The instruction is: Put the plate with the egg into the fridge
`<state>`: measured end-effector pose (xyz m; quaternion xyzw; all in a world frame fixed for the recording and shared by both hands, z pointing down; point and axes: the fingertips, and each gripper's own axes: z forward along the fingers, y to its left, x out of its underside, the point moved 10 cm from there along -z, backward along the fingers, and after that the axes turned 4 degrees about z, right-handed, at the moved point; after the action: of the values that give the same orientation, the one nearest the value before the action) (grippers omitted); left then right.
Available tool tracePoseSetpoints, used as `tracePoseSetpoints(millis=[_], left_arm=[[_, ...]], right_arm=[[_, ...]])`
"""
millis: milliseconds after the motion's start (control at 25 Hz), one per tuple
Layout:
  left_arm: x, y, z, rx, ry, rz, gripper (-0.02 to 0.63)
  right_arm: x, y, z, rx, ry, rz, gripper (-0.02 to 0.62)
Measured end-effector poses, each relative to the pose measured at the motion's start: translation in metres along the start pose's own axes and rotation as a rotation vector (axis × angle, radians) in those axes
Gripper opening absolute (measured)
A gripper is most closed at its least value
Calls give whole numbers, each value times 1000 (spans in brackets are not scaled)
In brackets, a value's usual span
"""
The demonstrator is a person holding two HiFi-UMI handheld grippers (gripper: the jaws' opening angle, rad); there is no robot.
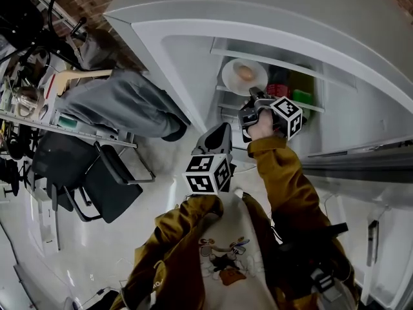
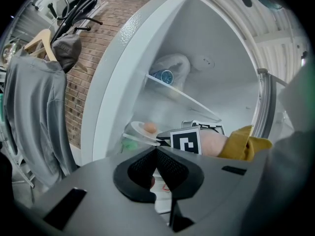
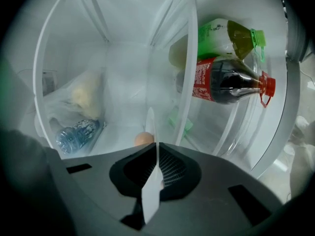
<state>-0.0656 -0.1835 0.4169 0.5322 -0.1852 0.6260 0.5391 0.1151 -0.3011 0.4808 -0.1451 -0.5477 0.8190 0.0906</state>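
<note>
White plate (image 1: 231, 77) with the brown egg (image 1: 245, 73) on it is already inside the open fridge (image 1: 187, 63), at about one o'clock from the middle of the head view, over a shelf (image 1: 226, 90). The right claw (image 3: 156, 154) is clamped on the plate's near rim, which runs edge-on between its pads. A cola bottle (image 3: 231, 82) and a green bottle (image 3: 231, 36) lie at two o'clock of it. Whether the plate rests on the shelf I cannot tell. The left claw (image 2: 156, 154), pressed together on nothing, hangs at seven o'clock of the plate, outside the fridge. I judge the carry nearly over: setting down, letting go and pulling out remain.
</note>
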Motion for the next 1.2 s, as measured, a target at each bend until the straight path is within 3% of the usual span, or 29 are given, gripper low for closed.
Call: tracePoseSetpoints(millis=[640, 1200], left_arm=[[-1, 5, 4, 7, 6, -10, 8], [-5, 12, -2, 6, 2, -11, 8]], right_arm=[[-4, 7, 14, 47, -18, -6, 15], [2, 22, 17, 76, -38, -94, 17]])
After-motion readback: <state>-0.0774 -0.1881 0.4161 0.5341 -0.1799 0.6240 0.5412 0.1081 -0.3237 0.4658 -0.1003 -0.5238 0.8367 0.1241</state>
